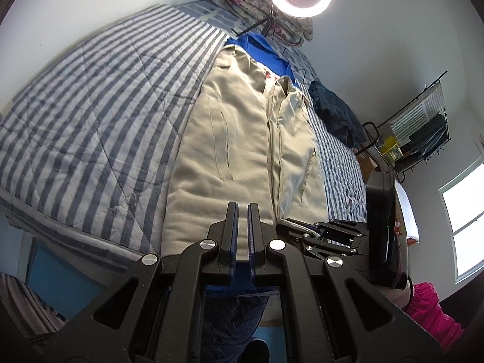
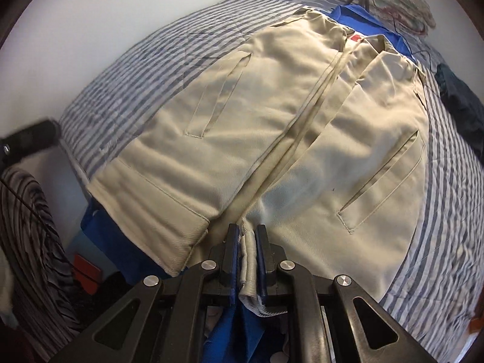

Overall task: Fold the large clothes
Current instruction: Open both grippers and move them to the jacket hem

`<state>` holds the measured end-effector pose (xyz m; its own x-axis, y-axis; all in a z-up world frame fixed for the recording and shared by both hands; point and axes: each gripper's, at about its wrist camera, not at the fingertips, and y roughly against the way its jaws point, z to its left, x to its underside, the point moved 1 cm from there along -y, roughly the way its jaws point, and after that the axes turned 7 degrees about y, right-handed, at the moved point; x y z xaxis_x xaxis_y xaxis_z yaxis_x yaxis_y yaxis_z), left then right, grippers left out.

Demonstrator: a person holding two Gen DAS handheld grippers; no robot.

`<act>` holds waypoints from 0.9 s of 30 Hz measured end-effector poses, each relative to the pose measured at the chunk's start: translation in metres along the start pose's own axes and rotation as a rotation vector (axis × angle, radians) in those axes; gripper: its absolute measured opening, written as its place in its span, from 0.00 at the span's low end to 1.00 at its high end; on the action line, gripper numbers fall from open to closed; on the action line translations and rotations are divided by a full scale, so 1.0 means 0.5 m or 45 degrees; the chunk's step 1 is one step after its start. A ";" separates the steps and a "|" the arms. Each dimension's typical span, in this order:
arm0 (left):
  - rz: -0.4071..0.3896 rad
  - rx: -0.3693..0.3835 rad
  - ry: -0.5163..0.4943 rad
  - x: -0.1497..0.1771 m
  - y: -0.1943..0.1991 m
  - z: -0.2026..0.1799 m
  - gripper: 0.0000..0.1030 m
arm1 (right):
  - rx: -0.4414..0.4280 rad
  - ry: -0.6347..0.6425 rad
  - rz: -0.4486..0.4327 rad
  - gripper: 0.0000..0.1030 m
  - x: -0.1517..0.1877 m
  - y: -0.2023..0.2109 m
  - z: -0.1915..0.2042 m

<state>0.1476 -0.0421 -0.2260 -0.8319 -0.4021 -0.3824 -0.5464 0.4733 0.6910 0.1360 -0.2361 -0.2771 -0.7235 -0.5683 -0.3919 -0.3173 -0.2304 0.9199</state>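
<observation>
Right tongs (image 2: 247, 230) pinch the beige jacket's (image 2: 272, 115) near hem.

The beige jacket (image 2: 272, 115) is matt woven cloth with a fine twill rib and stitched seams. Under it the striped quilt (image 1: 90, 96) is soft, puckered, quilted fabric. The right gripper (image 2: 248, 233) is matt black plastic with shiny round metal rivets, and its blue pads look ridged against the jacket's hem.

Jacket (image 2: 272, 115) flat on bed (image 1: 90, 90); pillow (image 1: 242, 3) behind it.
</observation>
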 end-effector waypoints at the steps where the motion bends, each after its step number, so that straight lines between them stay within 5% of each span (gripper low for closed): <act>1: 0.010 0.003 -0.002 0.002 -0.004 -0.001 0.02 | 0.005 0.010 -0.004 0.08 0.003 0.000 0.003; 5: 0.040 -0.005 -0.031 0.006 -0.022 -0.007 0.02 | -0.003 0.041 -0.018 0.09 0.011 0.004 0.002; 9: 0.069 0.005 -0.033 0.006 -0.037 -0.008 0.02 | -0.202 -0.070 -0.106 0.36 0.033 0.054 -0.028; 11: 0.078 0.016 -0.033 0.007 -0.039 -0.009 0.02 | -0.260 -0.142 -0.176 0.37 0.055 0.093 -0.051; 14: 0.081 -0.008 -0.036 0.002 -0.047 -0.002 0.02 | -0.227 -0.312 -0.264 0.47 0.107 0.147 -0.108; 16: 0.092 -0.018 -0.005 -0.003 -0.058 0.011 0.15 | -0.180 -0.437 -0.274 0.55 0.154 0.158 -0.153; 18: 0.100 -0.033 0.016 -0.006 -0.069 0.027 0.33 | -0.170 -0.513 -0.236 0.56 0.187 0.146 -0.179; 25: 0.139 -0.096 0.090 0.002 -0.095 0.085 0.35 | -0.347 -0.604 -0.134 0.55 0.227 0.072 -0.194; 27: 0.141 -0.104 0.120 0.001 -0.097 0.102 0.35 | -0.292 -0.559 -0.103 0.27 0.220 0.058 -0.188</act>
<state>0.1689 -0.0254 -0.2910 -0.8718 -0.4247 -0.2442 -0.4389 0.4554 0.7746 0.1048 -0.3794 -0.2921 -0.9074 -0.1667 -0.3858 -0.2761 -0.4556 0.8463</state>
